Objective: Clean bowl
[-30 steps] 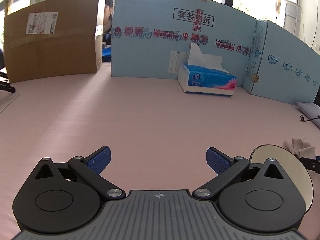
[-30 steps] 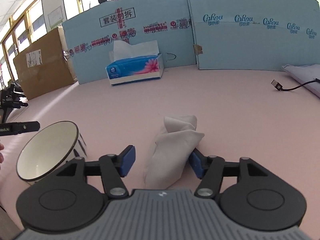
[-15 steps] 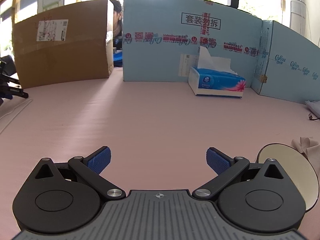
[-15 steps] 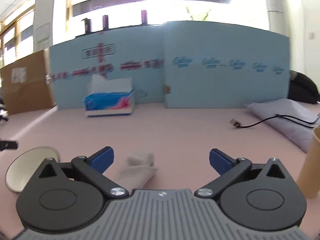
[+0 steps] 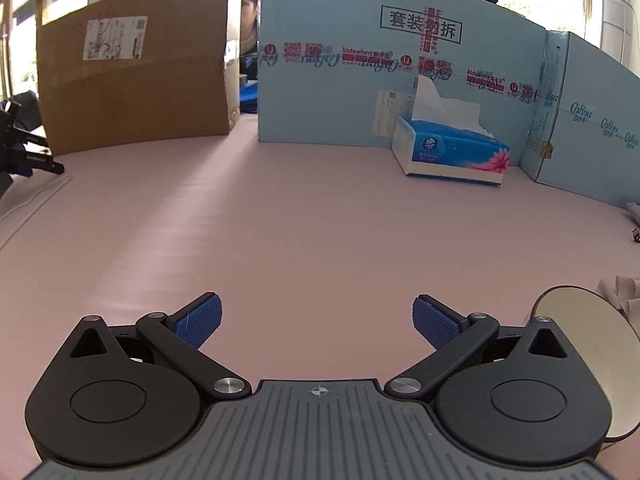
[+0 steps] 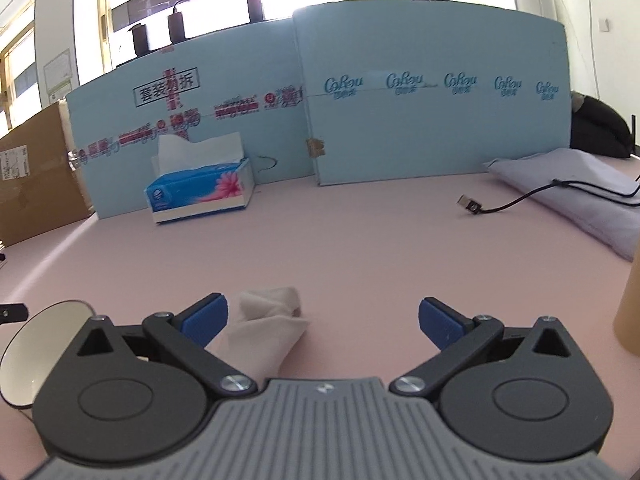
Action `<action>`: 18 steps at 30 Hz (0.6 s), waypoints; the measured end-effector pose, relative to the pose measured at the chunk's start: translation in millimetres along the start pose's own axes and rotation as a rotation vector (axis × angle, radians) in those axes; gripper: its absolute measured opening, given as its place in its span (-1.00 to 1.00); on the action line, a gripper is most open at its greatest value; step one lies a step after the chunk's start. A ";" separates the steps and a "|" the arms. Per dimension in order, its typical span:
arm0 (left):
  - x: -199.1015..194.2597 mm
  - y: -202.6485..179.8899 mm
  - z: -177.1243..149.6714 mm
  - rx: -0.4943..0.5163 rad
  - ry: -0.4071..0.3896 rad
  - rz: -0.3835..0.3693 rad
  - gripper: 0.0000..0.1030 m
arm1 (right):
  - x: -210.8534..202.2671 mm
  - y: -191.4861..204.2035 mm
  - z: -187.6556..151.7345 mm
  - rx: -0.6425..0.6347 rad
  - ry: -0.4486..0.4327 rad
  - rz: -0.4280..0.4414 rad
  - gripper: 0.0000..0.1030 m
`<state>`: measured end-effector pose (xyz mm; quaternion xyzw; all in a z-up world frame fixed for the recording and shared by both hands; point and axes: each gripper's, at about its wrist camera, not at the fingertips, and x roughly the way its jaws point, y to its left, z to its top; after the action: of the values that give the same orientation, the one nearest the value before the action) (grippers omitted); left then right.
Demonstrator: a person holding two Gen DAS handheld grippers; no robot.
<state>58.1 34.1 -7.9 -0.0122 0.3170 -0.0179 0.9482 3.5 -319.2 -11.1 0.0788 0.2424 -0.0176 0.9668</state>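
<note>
On the table (image 6: pixel 360 240), your cloth (image 6: pixel 266 332) lies dropped beside the bowl (image 6: pixel 38 344) (looks wiped); both grippers (image 6: pixel 322 318) (image 5: pixel 316 318) gape empty, so you're about done.

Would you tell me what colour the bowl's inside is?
Cream white, on the round ceramic bowl; clearest in the left wrist view.

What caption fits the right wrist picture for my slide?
Open right gripper above a crumpled white cloth on the pink table, bowl at left.
</note>
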 end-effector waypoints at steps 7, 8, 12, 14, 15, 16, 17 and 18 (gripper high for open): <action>-1.0 -5.0 -4.9 0.000 0.021 0.009 1.00 | -2.2 10.6 -7.5 -0.025 0.012 0.005 1.00; -1.2 -5.4 -5.2 0.000 0.025 0.006 1.00 | -2.9 11.2 -7.9 -0.025 0.014 0.006 1.00; -4.7 -8.5 -7.3 0.011 0.030 0.007 1.00 | -3.8 12.9 -8.9 -0.029 0.016 0.008 1.00; -6.4 -9.8 -7.6 0.017 0.031 0.011 1.00 | -4.7 13.6 -9.1 -0.030 0.014 0.009 1.00; -6.7 -10.2 -7.6 0.019 0.031 0.011 1.00 | -5.2 13.9 -9.2 -0.030 0.013 0.011 1.00; -7.0 -10.7 -7.8 0.022 0.032 0.011 1.00 | -5.5 13.9 -9.3 -0.029 0.012 0.013 1.00; -7.1 -11.2 -8.2 0.025 0.033 0.010 1.00 | -5.8 14.0 -9.3 -0.029 0.012 0.014 1.00; -7.2 -11.8 -8.5 0.027 0.034 0.009 1.00 | -6.0 14.0 -9.6 -0.029 0.012 0.014 1.00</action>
<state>46.9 22.5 -9.9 0.0024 0.3328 -0.0183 0.9428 -5.2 -303.9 -14.6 0.0665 0.2476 -0.0070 0.9665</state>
